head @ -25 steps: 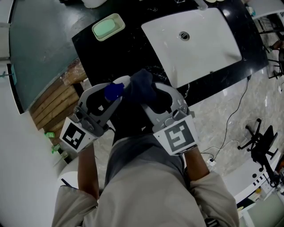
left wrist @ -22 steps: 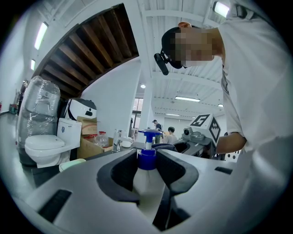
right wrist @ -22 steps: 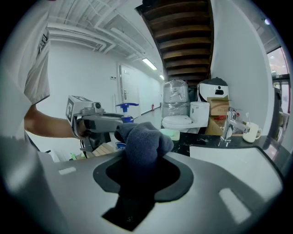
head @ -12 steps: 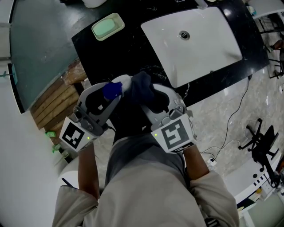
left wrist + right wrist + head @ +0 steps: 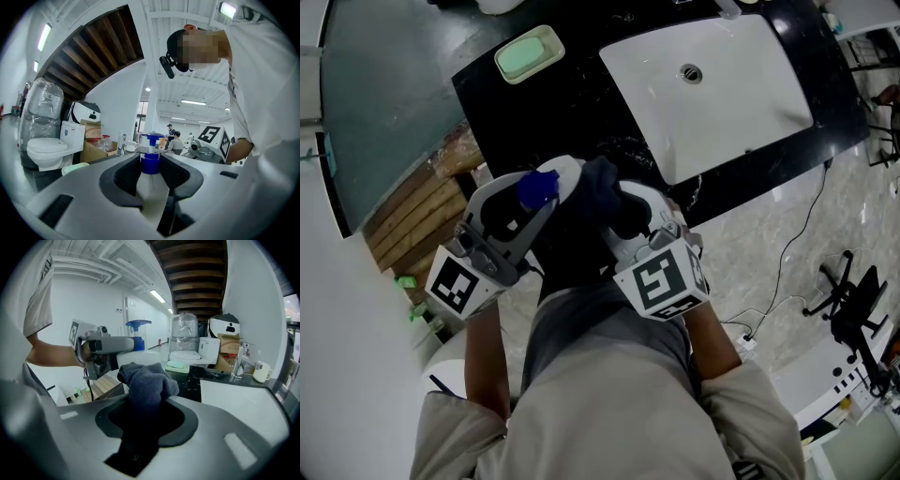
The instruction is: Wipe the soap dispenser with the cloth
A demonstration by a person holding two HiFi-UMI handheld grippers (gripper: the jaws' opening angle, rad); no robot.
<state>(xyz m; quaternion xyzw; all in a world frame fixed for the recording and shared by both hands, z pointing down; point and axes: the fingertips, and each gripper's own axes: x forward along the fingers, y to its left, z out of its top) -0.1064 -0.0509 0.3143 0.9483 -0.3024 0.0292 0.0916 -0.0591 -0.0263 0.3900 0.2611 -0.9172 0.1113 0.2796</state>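
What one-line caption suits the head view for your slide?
Left tongs hold the dispenser; right tongs hold a dark cloth beside it, near the sink.

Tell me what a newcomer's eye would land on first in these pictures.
First comes the white soap dispenser with its blue pump, clamped in the fingers of the left gripper, low in the middle of the head view. Right beside it, the right gripper grips a bunched dark cloth, held up to the bottle. Beyond them, the white sink set in the black counter stands out at upper right.

Soap dispenser [image 5: 537,190] mostly under cloth [image 5: 602,187]
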